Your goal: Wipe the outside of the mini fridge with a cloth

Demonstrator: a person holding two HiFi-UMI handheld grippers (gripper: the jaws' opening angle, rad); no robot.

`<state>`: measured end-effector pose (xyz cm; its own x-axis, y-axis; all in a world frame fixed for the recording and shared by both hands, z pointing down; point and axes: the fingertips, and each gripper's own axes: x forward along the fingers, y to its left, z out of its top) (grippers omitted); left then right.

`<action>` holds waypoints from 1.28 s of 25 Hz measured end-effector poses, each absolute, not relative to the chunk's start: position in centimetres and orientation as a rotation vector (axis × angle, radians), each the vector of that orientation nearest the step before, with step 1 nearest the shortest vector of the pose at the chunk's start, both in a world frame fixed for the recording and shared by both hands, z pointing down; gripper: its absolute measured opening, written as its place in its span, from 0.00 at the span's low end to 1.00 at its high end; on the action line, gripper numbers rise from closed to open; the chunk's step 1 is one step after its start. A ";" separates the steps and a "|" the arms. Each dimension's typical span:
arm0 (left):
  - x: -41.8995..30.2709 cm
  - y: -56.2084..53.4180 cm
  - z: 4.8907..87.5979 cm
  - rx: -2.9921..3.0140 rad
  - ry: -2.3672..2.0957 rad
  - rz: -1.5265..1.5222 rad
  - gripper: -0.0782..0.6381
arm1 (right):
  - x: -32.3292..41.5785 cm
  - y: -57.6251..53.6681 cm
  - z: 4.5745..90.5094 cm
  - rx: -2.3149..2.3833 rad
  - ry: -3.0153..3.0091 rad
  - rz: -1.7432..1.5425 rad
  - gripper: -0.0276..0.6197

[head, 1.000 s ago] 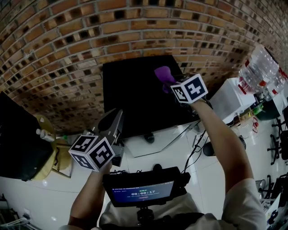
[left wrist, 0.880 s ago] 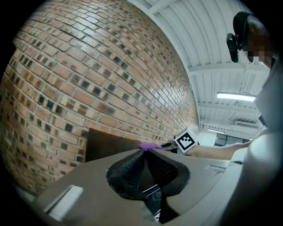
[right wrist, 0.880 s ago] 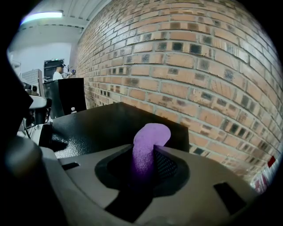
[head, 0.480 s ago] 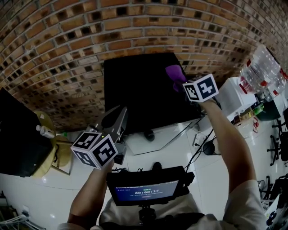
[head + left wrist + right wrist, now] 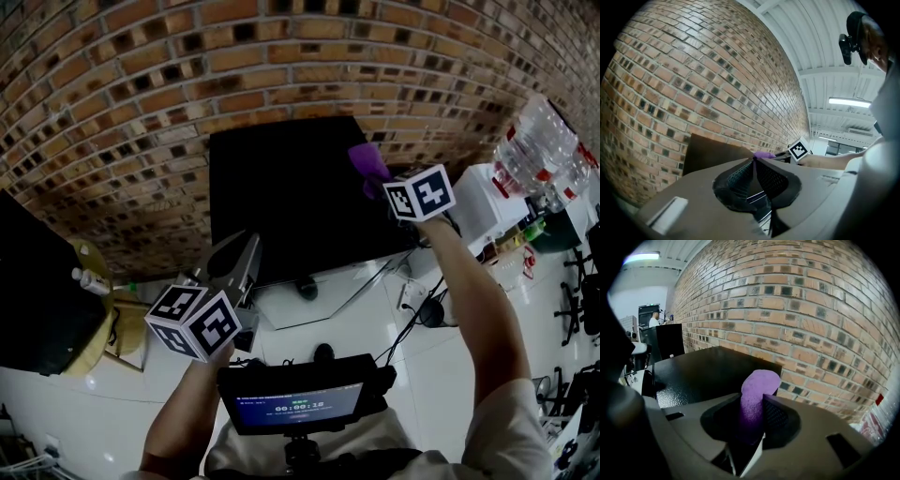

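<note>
The right gripper is clamped on a purple cloth, whose rounded end sticks up past the jaw tips. In the head view the cloth sits right of centre in the upper part of the frame, over the far right corner of the black mini fridge. A second ago it lay nearer the middle of the fridge's top, so it has slid toward the right edge. I read that as a wiping stroke running out across the top, with the right strip now nearly covered.

The left gripper has its jaws closed together with nothing between them. It hangs idle in the lower left of the head view, below the fridge's near left corner, and has hardly shifted.

The fridge fills the middle of the head view against a brick wall. In the right gripper view its speckled top runs away to the left.

The gripper body hides the underside of the cloth, so I cannot tell whether it is pressing on the top or just skimming it. From above only the top of the fridge shows. Its door and sides are out of sight, and their condition cannot be judged.
</note>
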<state>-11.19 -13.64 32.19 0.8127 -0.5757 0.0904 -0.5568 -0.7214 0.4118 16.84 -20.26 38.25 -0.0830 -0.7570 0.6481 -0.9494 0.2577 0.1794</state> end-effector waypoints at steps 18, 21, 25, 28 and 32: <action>-7.2 -12.4 32.3 2.534 -0.966 -0.089 0.15 | 21.7 -19.0 35.7 1.596 -1.950 0.327 0.23; -7.0 -12.4 32.3 2.521 -0.981 -0.094 0.15 | 20.9 -18.9 34.8 1.588 -2.000 0.319 0.23; -7.7 -12.3 31.6 2.515 -0.972 -0.098 0.15 | 18.5 -18.6 33.5 1.561 -2.062 0.297 0.23; -9.1 -12.4 31.1 2.516 -0.973 -0.115 0.15 | 15.9 -18.2 32.8 1.543 -2.098 0.277 0.23; -11.4 -13.0 30.8 2.513 -0.963 -0.147 0.15 | 11.2 -17.9 32.1 1.482 -2.152 0.234 0.23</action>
